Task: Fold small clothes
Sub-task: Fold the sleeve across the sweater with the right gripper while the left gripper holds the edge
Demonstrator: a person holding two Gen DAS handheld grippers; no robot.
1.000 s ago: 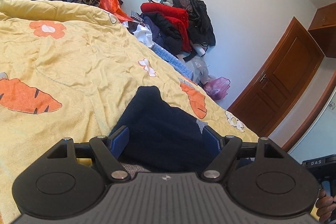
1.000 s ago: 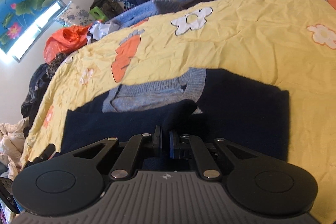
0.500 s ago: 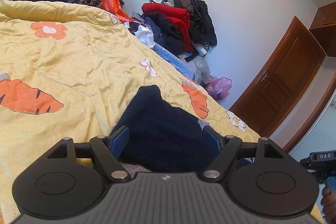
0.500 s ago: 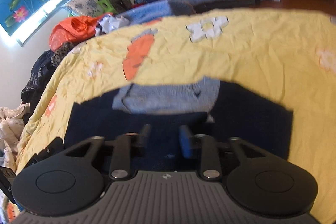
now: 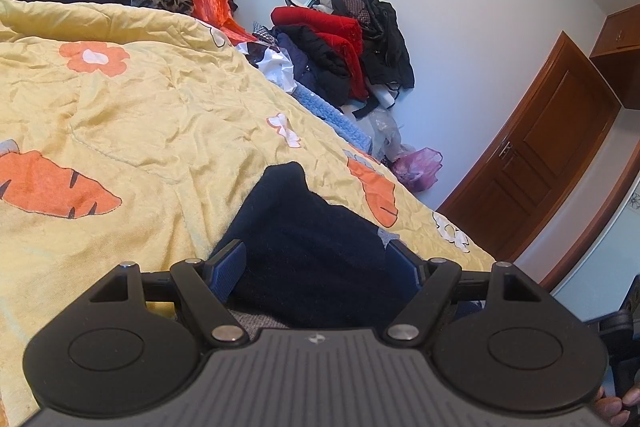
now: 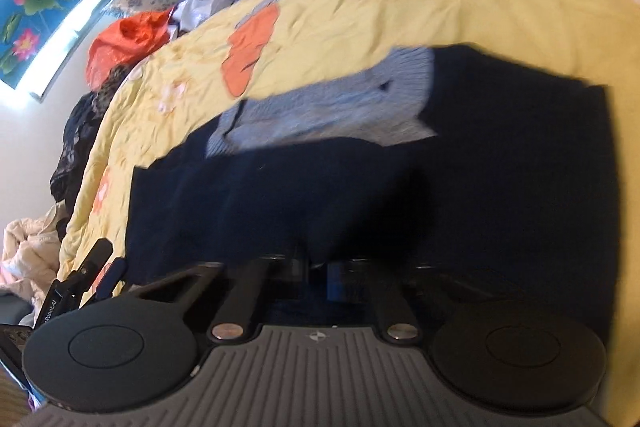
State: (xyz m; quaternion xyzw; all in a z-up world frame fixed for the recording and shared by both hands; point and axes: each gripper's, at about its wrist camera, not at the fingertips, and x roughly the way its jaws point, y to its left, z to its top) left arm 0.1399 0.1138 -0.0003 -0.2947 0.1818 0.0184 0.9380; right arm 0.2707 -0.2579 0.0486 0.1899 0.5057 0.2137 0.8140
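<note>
Legible text: none. Faint lettering on the left gripper (image 6: pixel 86 277) body, right wrist view, too blurred to read.

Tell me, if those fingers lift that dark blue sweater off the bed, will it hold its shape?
Probably not. The dark blue sweater looks like soft knit lying flat in folds on the yellow bedspread, so it should droop. It seems fuzzy, so unlikely to slip.

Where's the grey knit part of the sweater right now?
In the right wrist view, the grey knit part lies on the navy sweater, toward its far edge, beside the orange carrot print.
</note>
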